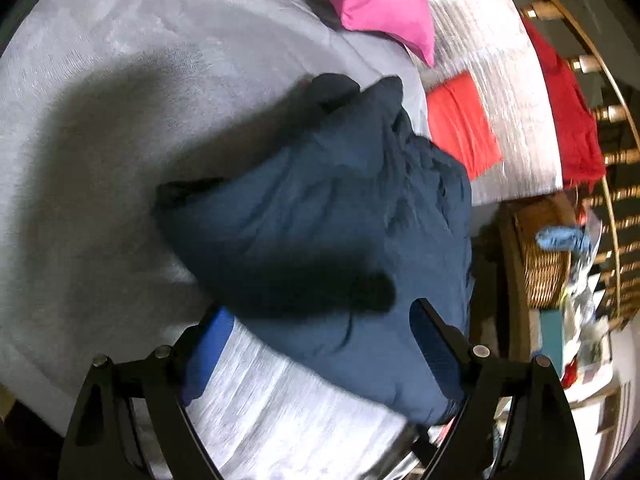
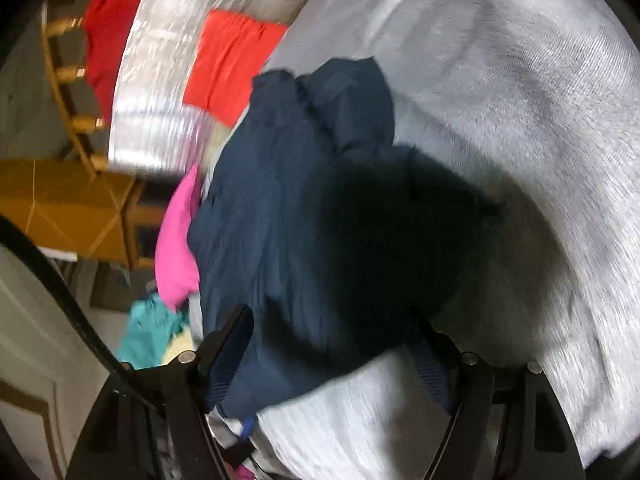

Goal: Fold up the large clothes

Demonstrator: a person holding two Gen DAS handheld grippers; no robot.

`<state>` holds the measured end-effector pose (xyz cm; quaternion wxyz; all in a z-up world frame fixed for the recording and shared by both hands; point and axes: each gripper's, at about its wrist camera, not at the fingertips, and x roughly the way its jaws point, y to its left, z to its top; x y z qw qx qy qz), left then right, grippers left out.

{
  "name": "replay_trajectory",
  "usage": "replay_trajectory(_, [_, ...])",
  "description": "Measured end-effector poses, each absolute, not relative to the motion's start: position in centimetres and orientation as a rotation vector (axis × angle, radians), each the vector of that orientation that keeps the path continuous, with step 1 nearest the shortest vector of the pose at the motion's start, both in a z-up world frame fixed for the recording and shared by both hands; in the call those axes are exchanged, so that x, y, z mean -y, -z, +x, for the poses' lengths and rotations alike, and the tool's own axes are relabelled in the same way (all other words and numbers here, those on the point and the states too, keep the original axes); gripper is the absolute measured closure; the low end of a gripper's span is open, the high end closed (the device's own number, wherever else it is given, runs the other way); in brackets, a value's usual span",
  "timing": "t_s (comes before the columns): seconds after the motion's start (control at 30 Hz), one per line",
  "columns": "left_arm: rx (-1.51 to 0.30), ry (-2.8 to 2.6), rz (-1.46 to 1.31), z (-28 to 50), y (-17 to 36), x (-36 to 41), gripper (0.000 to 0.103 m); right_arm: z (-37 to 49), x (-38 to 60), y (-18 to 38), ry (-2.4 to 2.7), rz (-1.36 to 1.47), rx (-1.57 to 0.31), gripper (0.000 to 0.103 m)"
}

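A navy garment (image 1: 320, 220), folded into a thick bundle, lies on a spread light grey garment (image 1: 120, 80). My left gripper (image 1: 320, 344) is open just above the bundle's near edge. The left pad (image 1: 208, 348) is over bare cloth and the right pad (image 1: 436, 348) is beside the navy fabric, neither pressing on it. In the right wrist view the same navy garment (image 2: 312, 208) lies on the grey garment (image 2: 500, 80). My right gripper (image 2: 332, 356) is open, with the bundle's near end between its fingers and not squeezed. Both views are motion-blurred.
A pink garment (image 1: 380, 0), an orange-red folded piece (image 1: 460, 128) and a red garment (image 1: 572, 120) lie on a silvery surface (image 1: 500, 60). A wicker basket (image 1: 544, 256) stands off its edge. A brown box (image 2: 60, 208) and teal cloth (image 2: 152, 332) lie lower down.
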<state>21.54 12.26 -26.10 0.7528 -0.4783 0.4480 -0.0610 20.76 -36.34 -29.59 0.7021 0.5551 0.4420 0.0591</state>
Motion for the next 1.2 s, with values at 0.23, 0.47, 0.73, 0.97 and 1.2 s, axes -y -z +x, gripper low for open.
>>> replay_trajectory(0.23, [-0.931, 0.127, -1.095, 23.5, 26.8, -11.9, 0.021, 22.1, 38.3, 31.6, -0.092, 1.355, -0.968, 0.043])
replay_trajectory(0.47, [-0.900, 0.117, -1.055, 26.1, 26.6, -11.3, 0.043, 24.0, 38.3, 30.1, -0.087, 1.243, -0.951, 0.058])
replay_trajectory(0.73, [-0.911, 0.092, -1.015, 28.1, 26.2, -10.9, 0.043, 25.1, 37.7, 29.0, -0.082, 1.141, -0.930, 0.060])
replay_trajectory(0.97, [-0.942, 0.074, -1.082, 27.1, 26.7, -11.7, 0.031, 23.5, 39.4, 30.6, -0.096, 1.292, -0.975, 0.048])
replay_trajectory(1.2, [-0.874, 0.044, -1.223, 25.6, 27.3, -14.4, 0.031, 21.8, 41.3, 31.8, -0.104, 1.412, -0.938, 0.047])
